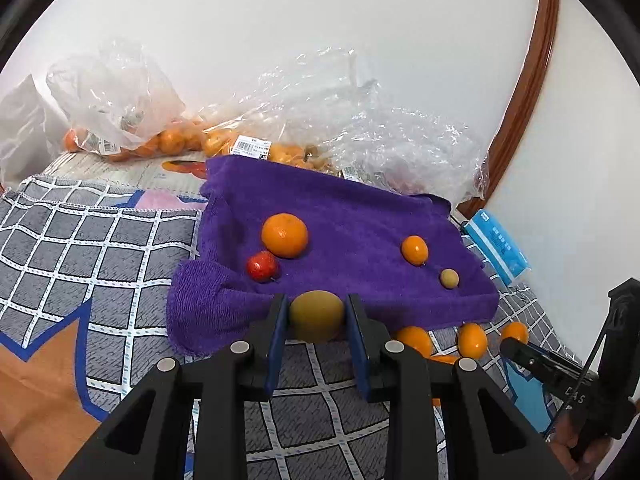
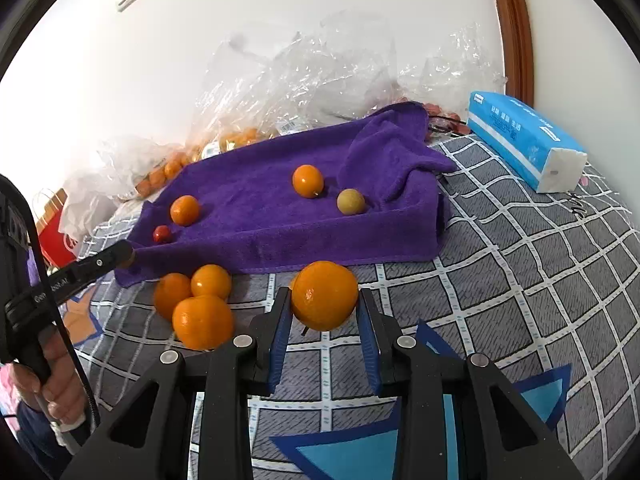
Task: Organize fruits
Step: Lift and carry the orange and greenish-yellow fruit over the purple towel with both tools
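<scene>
1. A brownish-green fruit (image 1: 316,316) is clamped between the blue pads of the left gripper (image 1: 317,322), held at the near edge of a purple towel (image 1: 360,208).
2. An orange (image 2: 324,300) is gripped between the pads of the right gripper (image 2: 325,320), raised above a checked bedcover (image 2: 500,280) just in front of the towel.
3. On the towel, a large orange (image 1: 285,235) is seen touching a small red fruit (image 1: 262,266); a smaller orange (image 1: 415,250) and a small greenish fruit (image 1: 449,278) lie near each other, well apart from that pair.
4. Three loose oranges (image 2: 202,320) are clustered on the bedcover beside the towel's front edge.
5. Clear plastic bags (image 1: 360,128), apparently holding more oranges, are piled behind the towel against the wall.
6. A blue tissue pack (image 2: 528,140) is shown on the bedcover, to the towel's right.
</scene>
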Demonstrator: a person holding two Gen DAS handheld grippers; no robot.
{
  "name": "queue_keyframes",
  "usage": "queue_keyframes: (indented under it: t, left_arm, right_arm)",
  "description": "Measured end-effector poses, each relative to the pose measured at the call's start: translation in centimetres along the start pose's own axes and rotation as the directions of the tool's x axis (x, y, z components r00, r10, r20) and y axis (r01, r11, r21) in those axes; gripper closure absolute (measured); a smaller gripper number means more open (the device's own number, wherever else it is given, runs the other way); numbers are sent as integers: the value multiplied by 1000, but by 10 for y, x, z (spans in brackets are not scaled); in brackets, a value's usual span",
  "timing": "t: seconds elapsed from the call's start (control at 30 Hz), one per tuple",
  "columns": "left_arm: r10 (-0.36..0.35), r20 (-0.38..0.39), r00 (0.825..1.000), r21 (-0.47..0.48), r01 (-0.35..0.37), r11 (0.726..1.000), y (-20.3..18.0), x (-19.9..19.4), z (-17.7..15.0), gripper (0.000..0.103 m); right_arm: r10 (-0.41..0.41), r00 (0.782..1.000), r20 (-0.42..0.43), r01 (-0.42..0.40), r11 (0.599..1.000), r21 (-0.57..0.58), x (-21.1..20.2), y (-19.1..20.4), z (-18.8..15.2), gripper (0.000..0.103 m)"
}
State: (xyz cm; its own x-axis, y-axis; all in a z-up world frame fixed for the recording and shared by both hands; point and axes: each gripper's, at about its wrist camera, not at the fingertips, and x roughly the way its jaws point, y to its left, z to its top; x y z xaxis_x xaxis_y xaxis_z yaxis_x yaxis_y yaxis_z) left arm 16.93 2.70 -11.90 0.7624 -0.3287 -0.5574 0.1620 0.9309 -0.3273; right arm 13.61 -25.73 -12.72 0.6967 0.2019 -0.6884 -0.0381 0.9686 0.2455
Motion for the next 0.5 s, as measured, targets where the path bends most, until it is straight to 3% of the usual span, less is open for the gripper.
queue_keyframes:
  t: [0.5]
  left_arm:
    - [-33,35,999,-79,35,996,11,-11,4,76]
  right_arm:
    - [-43,998,52,42,999,16,-24,11,19,71]
